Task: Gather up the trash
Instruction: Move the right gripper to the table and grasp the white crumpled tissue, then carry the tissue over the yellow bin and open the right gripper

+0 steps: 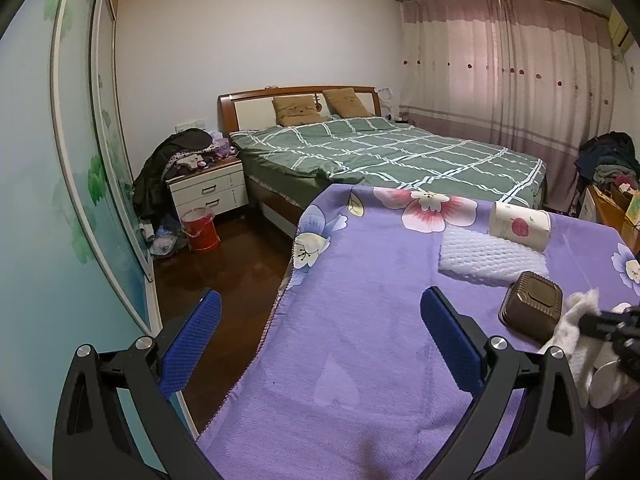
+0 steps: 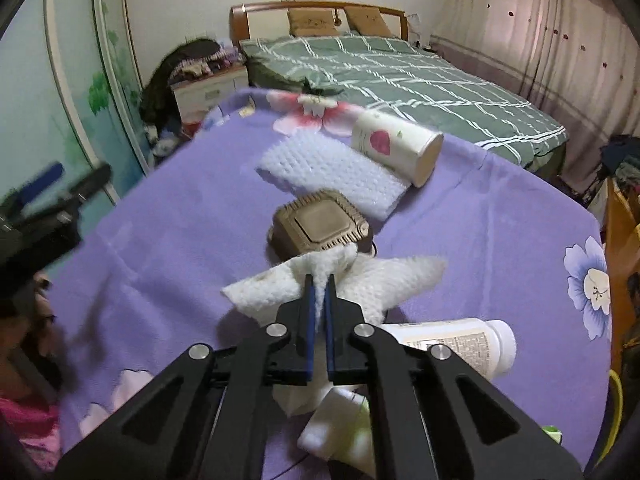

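Purple flowered blanket (image 2: 192, 208) spread over the desk, trash scattered across it. Right gripper (image 2: 319, 280) clamped on a crumpled white paper towel (image 2: 384, 280) — blue pads nearly together, a fold of the towel pinched between them, the rest fanning out to both sides over the blanket. Just beyond the towel and touching its far edge, a brown square plastic container (image 2: 320, 222), upside down. Past that, flat on the blanket, a white foam mesh sheet (image 2: 332, 172), and against its far right edge a white paper cup (image 2: 396, 144) on its side with a red leaf print, bottom toward the camera. Near the right gripper's right finger, a white bottle (image 2: 460, 342) lying on its side with printed text on the label; below the jaws, a small white carton (image 2: 340, 428), partly hidden. Left gripper (image 1: 320, 324) spread wide with nothing between its blue pads, hovering over the left edge of the desk, well apart from the trash. Seen from the left wrist, the same towel (image 1: 576, 320) at far right with the brown container (image 1: 530, 306) beside it — foam sheet (image 1: 488, 256) and cup (image 1: 520, 226) farther back. Behind the desk, a bed with a green checked cover (image 1: 400, 152), a white nightstand (image 1: 208, 188) piled with clothes, a red bucket (image 1: 200, 230) on the floor, pink curtains (image 1: 512, 68) on the right.
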The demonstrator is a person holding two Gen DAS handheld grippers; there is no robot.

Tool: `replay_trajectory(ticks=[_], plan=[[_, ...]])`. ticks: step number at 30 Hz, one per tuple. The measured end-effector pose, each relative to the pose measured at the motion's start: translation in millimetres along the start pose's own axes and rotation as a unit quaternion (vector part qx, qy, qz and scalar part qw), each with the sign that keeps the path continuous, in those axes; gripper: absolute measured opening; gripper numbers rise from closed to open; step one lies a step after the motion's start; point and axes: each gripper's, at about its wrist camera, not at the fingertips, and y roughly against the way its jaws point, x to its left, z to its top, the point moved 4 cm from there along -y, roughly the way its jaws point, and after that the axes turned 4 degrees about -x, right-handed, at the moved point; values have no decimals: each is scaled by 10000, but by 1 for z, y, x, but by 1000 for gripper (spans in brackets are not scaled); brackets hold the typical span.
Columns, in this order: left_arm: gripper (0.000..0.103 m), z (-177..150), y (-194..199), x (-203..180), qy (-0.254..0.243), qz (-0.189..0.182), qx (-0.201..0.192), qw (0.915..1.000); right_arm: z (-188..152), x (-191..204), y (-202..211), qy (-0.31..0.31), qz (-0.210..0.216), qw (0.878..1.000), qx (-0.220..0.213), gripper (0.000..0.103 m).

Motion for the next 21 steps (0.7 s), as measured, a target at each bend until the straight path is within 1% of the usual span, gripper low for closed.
replay_trajectory(ticks=[7, 12, 15, 17, 21], plan=[[98, 1, -2, -2, -19, -3, 32, 10000, 18, -1, 43, -300, 377, 9977, -485, 4], [98, 1, -2, -2, -18, -12, 38, 10000, 35, -10, 83, -475, 494, 9934, -925, 4], [98, 1, -3, -3, -21, -29, 38, 10000, 42, -24, 113, -582, 405, 9895, -1259, 4], [98, 1, -3, -5, -32, -53, 45, 10000, 43, -34, 128, -635, 301, 9877, -1396, 4], [98, -1, -3, -8, -64, -121, 51, 9999, 32, -70, 155, -877, -117, 9833, -1588, 4]])
